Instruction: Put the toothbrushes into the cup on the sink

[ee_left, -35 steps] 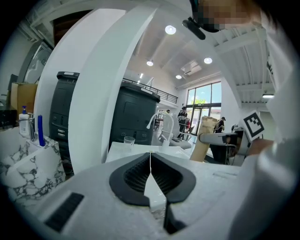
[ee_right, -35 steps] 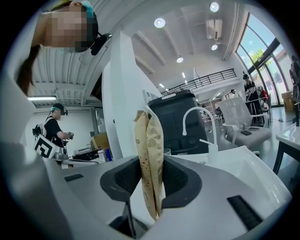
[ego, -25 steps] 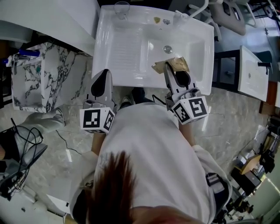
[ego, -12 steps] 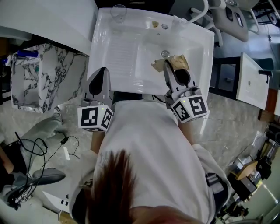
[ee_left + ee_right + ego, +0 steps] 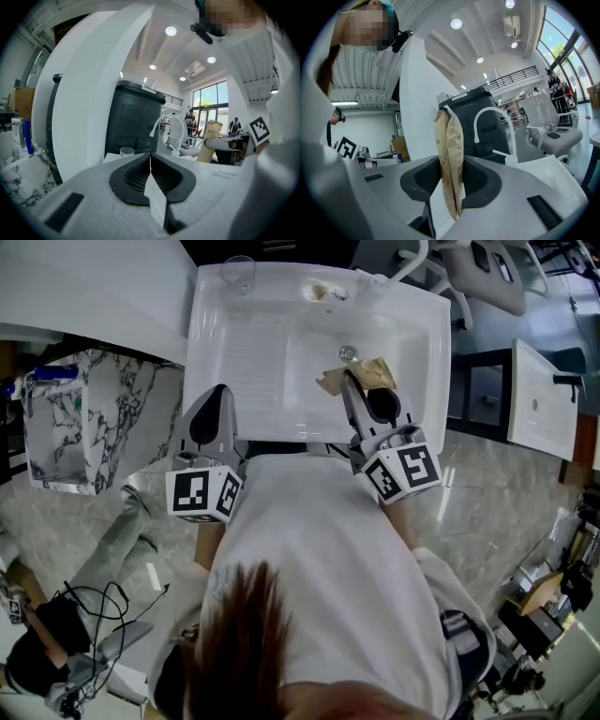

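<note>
Presently, the right gripper (image 5: 367,395), over the sink's (image 5: 262,352) near-right part, grips two upright tan paper packets (image 5: 375,371), apparently wrapped toothbrushes, while the cup (image 5: 238,273) stands at the sink's far-left corner, nearer the left gripper (image 5: 217,404), whose jaws are together and empty.

A marble-patterned cabinet (image 5: 70,432) stands at the left with a blue bottle (image 5: 58,374) on it. Cables (image 5: 112,594) lie on the floor, near left. A white chair (image 5: 487,282) stands far right.
</note>
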`<state>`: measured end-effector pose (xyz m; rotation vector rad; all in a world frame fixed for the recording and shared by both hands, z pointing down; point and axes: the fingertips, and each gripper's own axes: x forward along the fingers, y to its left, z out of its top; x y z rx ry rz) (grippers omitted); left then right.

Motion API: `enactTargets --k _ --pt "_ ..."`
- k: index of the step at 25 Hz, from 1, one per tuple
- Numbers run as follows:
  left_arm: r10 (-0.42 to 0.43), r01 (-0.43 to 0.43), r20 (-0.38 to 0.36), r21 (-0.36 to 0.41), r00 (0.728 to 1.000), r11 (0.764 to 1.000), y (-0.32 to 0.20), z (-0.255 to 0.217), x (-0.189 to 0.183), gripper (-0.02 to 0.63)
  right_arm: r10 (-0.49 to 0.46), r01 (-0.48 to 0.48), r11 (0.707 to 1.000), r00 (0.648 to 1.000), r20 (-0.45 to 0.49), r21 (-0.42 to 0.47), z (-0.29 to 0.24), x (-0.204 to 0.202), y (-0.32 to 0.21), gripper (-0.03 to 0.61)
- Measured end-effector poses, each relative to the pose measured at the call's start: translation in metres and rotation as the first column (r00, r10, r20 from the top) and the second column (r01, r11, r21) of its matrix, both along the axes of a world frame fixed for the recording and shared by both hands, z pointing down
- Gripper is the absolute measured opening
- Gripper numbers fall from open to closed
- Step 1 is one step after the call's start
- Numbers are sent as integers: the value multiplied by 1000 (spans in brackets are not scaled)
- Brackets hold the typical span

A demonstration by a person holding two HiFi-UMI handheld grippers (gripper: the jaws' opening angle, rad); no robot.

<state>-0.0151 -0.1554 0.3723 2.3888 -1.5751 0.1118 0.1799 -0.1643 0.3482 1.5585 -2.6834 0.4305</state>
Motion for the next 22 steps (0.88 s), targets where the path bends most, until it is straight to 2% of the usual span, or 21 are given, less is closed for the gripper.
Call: enactTargets --k 8,12,22 --pt "-2 2 2 -4 1000 1000 -11 1 -9 17 5 -5 1000 1000 1 -4 -1 -9 -8 107" --pt "33 -33 -4 -17 999 999 -22 2 -10 17 32 -32 999 999 -3 -14 -4 -13 -14 107" --pt "83 -83 -12 -24 997 996 -32 -3 -41 17 25 -25 1000 1000 -9 -16 -11 -57 -24 107"
